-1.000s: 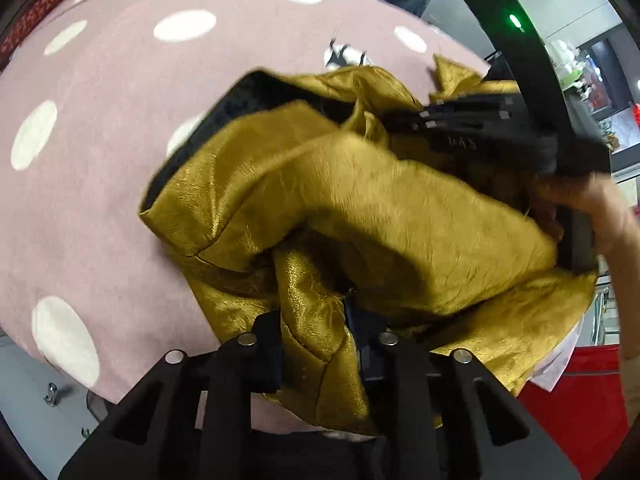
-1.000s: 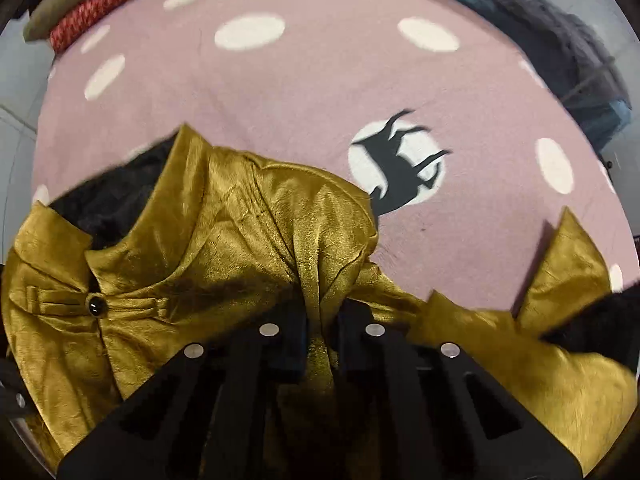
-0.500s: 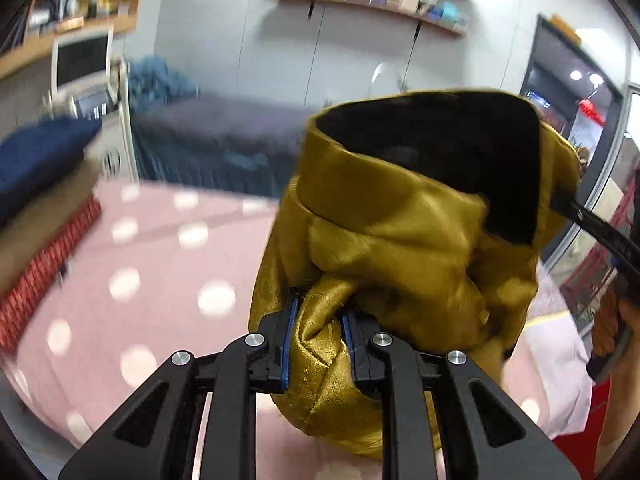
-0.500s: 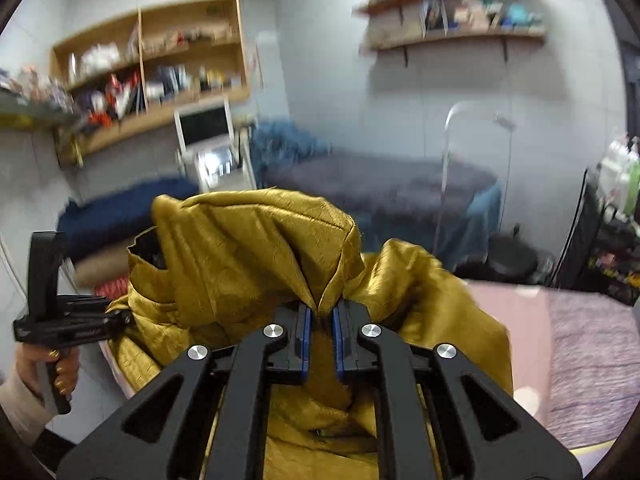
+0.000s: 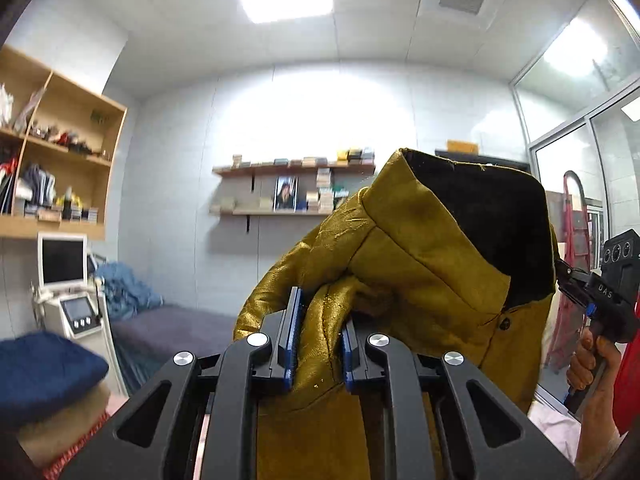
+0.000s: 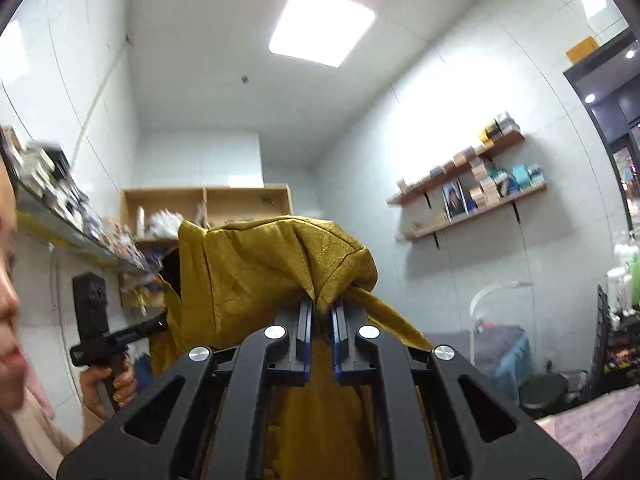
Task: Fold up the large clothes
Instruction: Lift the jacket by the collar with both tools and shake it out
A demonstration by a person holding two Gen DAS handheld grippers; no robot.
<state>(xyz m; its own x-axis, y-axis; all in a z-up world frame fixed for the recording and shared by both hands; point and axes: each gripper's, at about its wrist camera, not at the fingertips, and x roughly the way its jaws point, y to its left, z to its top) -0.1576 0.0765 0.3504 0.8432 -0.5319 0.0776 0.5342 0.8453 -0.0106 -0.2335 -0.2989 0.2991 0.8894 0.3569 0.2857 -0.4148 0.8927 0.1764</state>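
Bunched gold garment (image 5: 420,248) with black lining, hanging aloft

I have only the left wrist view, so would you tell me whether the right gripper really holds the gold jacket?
Observer: Yes, the right gripper has its jaws shut on a pinched fold of the gold jacket.
Operator: Thank you; how does the cloth lie between the two grippers?
Observer: Bunched, not stretched; it humps above the right jaws and runs over to the left gripper.
Operator: Anything below?
Observer: The rest hangs down beneath the right gripper.
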